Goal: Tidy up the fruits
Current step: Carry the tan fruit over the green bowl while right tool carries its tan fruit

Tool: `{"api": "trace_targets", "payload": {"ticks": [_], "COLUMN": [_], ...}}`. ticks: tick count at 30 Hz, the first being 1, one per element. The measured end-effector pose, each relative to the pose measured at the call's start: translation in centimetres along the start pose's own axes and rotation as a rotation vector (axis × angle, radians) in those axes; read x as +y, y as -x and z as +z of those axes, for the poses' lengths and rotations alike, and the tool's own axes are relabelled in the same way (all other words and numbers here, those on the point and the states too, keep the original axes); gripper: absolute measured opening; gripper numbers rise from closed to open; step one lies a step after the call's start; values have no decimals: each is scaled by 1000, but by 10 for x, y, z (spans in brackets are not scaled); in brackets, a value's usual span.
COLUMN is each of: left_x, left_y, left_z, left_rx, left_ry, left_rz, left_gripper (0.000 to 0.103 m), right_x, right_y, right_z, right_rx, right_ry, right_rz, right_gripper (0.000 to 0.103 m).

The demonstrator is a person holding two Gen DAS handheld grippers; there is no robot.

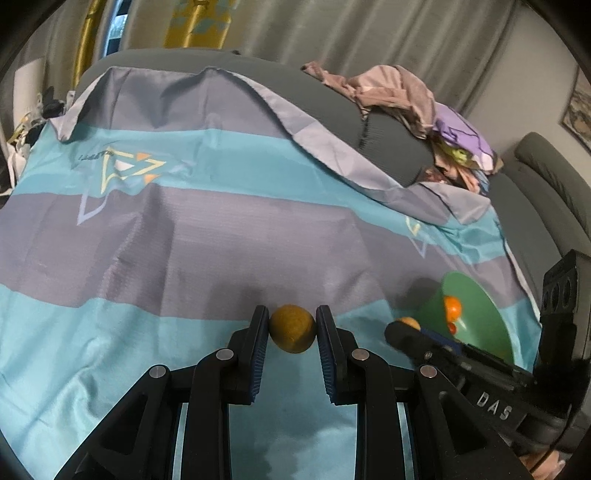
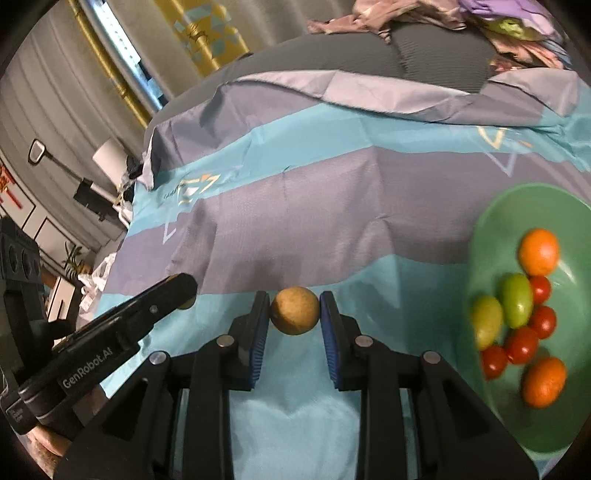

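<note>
My left gripper (image 1: 291, 326) is shut on a round yellow-brown fruit (image 1: 291, 328) just above the blue-and-grey striped cloth (image 1: 184, 240). My right gripper (image 2: 294, 310) is shut on a second round tan fruit (image 2: 294, 311). A green bowl (image 2: 491, 218) lies at the right of the right wrist view and holds oranges (image 2: 539, 251), green fruits (image 2: 517, 299) and several small red tomatoes (image 2: 521, 345). The bowl also shows in the left wrist view (image 1: 480, 310), behind the right gripper's body (image 1: 461, 365). The left gripper's body (image 2: 122, 332) shows at the left of the right wrist view.
The cloth covers a grey sofa or bed (image 1: 332, 99). A heap of pink and purple clothes (image 1: 417, 103) lies at the back right. Grey curtains (image 1: 369, 33) hang behind. A sofa arm (image 1: 554, 177) is at the far right.
</note>
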State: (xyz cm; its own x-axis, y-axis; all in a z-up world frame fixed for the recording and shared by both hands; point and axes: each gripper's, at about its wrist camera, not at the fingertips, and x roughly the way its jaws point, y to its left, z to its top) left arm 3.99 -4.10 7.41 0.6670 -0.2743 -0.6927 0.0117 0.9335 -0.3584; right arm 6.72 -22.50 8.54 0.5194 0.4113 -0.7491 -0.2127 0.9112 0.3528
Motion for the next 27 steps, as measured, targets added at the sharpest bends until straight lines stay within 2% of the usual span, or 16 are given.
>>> {"api": "trace_targets", "payload": {"ticks": [5, 13, 27], "left_x": [-19, -63, -135], "left_y": [8, 8, -17], "left_z": [-3, -6, -15], "left_rx": [-13, -38, 5], "left_ry": [-32, -77, -138], "left_rz": [-38, -95, -179], "left_gripper": [26, 26, 26], "right_x": [-7, -37, -91], "right_y": [23, 61, 104], "right_z": [3, 10, 10], "right_rx": [-51, -131, -214], "right_ry": [2, -21, -88], "right_rz": [15, -26, -146], "right_gripper": [29, 29, 29]}}
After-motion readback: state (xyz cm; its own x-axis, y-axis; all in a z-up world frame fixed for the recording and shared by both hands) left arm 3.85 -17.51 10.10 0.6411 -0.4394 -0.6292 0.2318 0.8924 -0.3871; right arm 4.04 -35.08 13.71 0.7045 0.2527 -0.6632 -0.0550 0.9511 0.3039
